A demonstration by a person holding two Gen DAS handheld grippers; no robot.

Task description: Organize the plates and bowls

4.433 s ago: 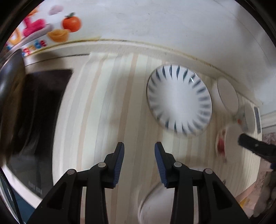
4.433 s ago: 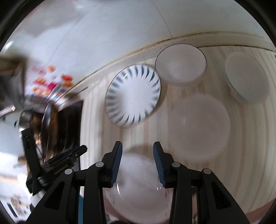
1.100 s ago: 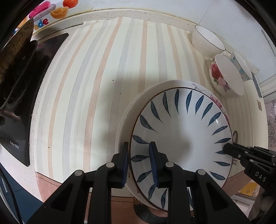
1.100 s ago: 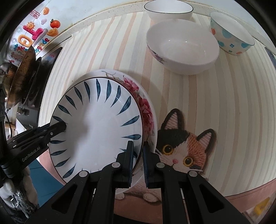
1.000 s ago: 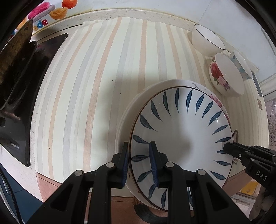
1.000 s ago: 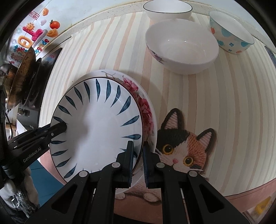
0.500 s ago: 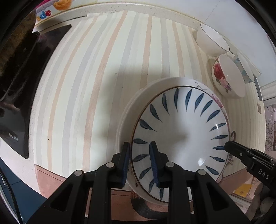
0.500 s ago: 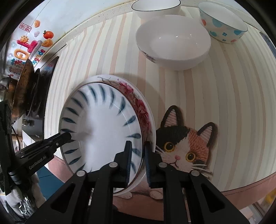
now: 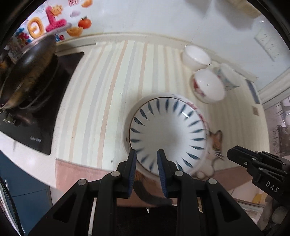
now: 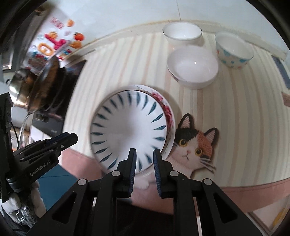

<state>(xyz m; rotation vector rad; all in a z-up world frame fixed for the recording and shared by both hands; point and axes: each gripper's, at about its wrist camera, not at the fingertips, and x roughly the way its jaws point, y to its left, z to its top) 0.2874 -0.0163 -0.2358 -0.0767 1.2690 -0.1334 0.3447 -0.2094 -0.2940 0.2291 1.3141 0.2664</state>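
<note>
Right wrist: blue-leaf plate (image 10: 129, 130) lay flat, face up, at 12 o'clock; right gripper (image 10: 144, 161) just released, left gripper (image 9: 146, 162) also empty.

Lying across the counter: a striped mat (image 10: 235, 116) in cream, peach and grey, with a pink band along its near edge. Showing on the mat near that edge: a calico cat picture (image 10: 195, 143). Sitting at the counter's left end: a black cooktop (image 9: 41, 116), carrying a dark wok (image 9: 29, 70). Sticking to the white wall (image 9: 145, 16) behind the left end: colourful stickers (image 9: 50, 23), among them an orange fruit.
</note>
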